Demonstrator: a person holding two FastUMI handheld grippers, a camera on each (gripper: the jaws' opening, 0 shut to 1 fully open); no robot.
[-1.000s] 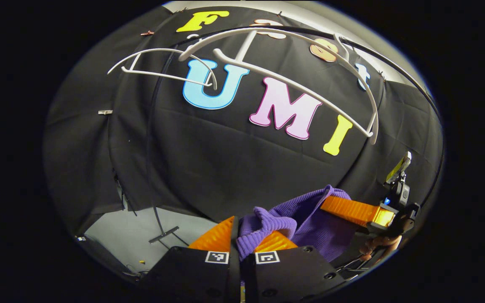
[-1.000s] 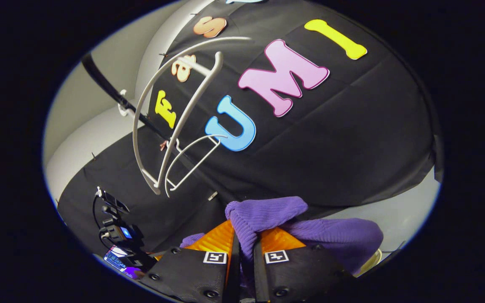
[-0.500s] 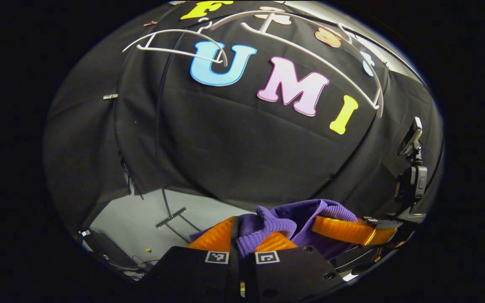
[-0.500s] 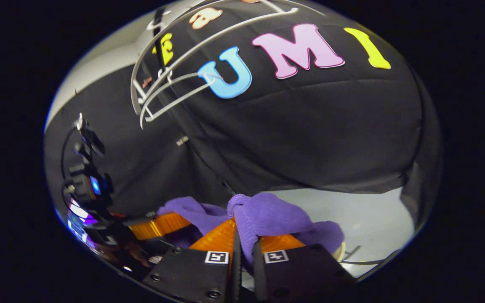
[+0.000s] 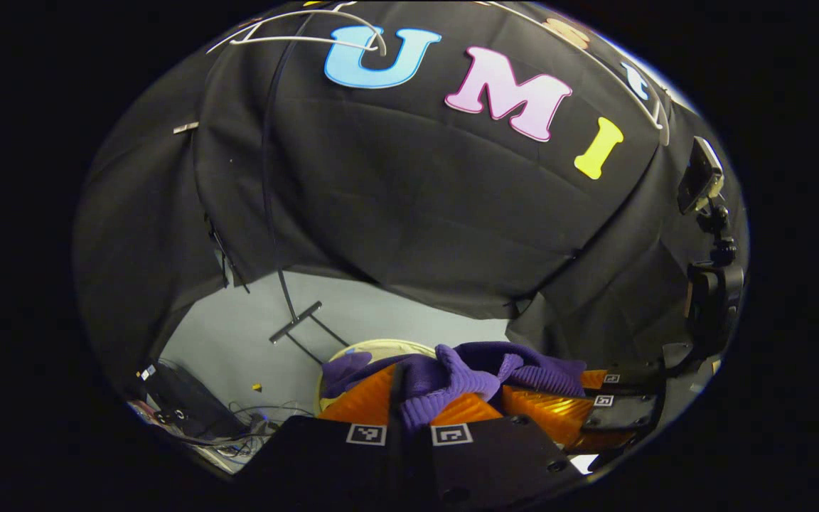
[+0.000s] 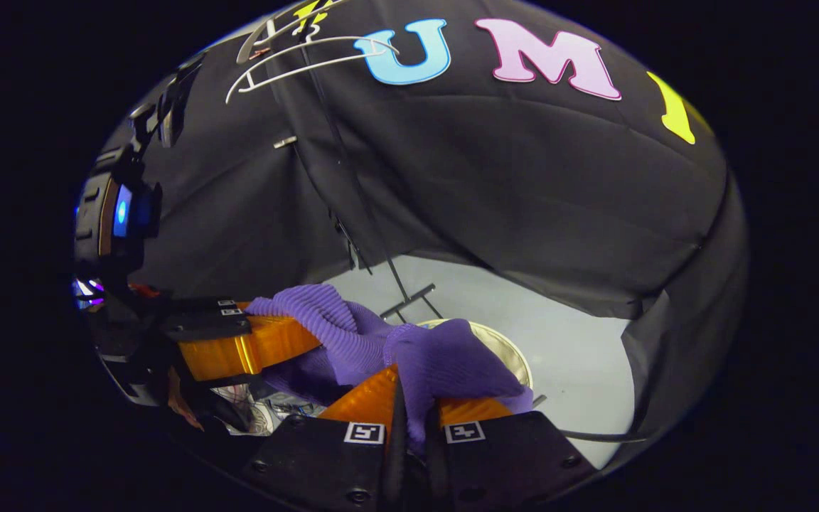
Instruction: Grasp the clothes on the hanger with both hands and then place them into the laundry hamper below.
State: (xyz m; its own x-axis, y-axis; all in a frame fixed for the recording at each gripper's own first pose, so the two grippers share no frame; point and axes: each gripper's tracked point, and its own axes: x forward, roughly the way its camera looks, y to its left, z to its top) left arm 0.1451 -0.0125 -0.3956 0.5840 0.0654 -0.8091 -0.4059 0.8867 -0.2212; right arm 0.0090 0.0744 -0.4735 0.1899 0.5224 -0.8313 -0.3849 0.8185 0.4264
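Observation:
A purple knitted garment [image 5: 477, 370] is bunched between both grippers. My left gripper [image 5: 415, 409] is shut on a fold of it at the bottom of the left gripper view, and the right gripper [image 5: 559, 405] holds its other end close on the right. In the right gripper view my right gripper [image 6: 413, 412] is shut on the purple garment [image 6: 352, 338], with the left gripper [image 6: 253, 341] gripping it at the left. The cream rim of the laundry hamper [image 5: 381, 347] peeks out just beyond the cloth, and the hamper [image 6: 505, 348] lies under the garment. Bare white hangers [image 6: 303, 53] hang high up.
A thin black rack pole with a foot [image 5: 296, 321] stands on the grey floor [image 5: 253, 334] behind the hamper. Cables and dark gear [image 5: 182, 412] lie at the lower left. The grey floor [image 6: 580, 355] stretches to the right of the hamper.
Both grippers have come down with the garment, away from the hangers, which now sit at the top edge. The two grippers have drawn closer together, and the hamper's rim has come into sight.

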